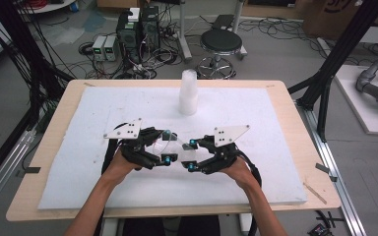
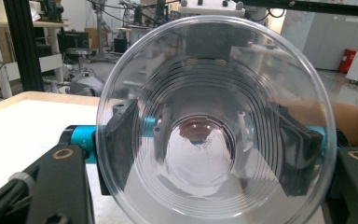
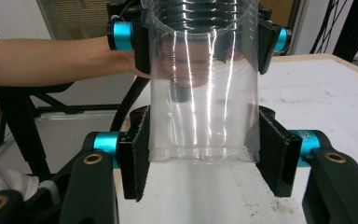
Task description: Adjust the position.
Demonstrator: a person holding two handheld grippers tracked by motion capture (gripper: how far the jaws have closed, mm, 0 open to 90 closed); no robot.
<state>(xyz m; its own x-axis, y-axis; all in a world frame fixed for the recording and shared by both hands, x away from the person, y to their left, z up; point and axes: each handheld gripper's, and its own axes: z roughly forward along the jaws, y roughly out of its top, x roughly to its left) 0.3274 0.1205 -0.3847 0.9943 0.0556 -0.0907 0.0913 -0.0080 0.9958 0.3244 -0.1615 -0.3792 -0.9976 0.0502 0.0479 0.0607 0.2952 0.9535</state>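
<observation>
Two grippers meet over the middle of the white foam mat [image 1: 78, 172], and between them we hold a clear plastic cup [image 1: 178, 149] lying on its side, just above the mat. Our right gripper [image 1: 191, 155] is clamped on the cup near its base: in the right gripper view its black pads [image 3: 137, 156] press flat against both walls of the clear plastic cup [image 3: 204, 107], with the bottom edge sitting just between them. Our left gripper [image 1: 167, 146] is clenched on the rim end; in the left gripper view we look straight into the mouth of the clear plastic cup [image 2: 212, 123], and the pads [image 2: 121, 140] bear on the outside of the wall on either side.

We judge that gripping opposite ends like this is meant for pulling: the ribbed wall near the rim looks doubled, so this may be two nested cups being drawn apart, though we cannot say for sure. Holding the piece level and off the mat keeps both ends free to slide.

Farther back on the mat stands an upright stack of cups [image 1: 188, 93], well apart from our hands, likely the supply we work from.
</observation>
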